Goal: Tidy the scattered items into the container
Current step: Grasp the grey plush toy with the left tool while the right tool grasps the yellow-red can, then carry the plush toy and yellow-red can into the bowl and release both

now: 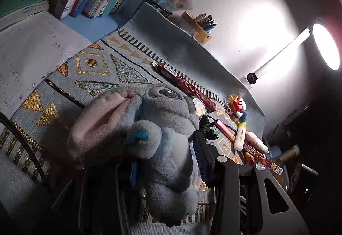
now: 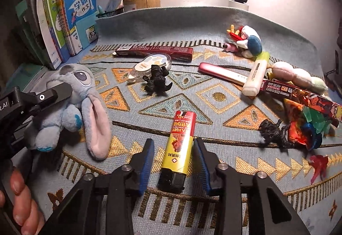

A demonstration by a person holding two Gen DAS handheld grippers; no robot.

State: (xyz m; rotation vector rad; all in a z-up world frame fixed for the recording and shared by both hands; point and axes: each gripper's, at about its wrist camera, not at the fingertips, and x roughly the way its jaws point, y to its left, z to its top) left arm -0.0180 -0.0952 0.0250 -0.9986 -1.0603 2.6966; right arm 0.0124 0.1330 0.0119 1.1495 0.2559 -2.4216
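A blue plush toy with long pink ears fills the left wrist view, and my left gripper is shut on its body. The right wrist view shows that gripper at the left edge, holding the plush just above the patterned cloth. A red and yellow lighter lies on the cloth between the fingers of my right gripper. The right pad is at its side, while a gap shows at the left pad. A black mesh basket stands at the back left.
Scattered on the cloth are a correction tape, a black monster figure, a dark red box, a pink case, a highlighter and a second black figure. Books line the left. A lamp glares.
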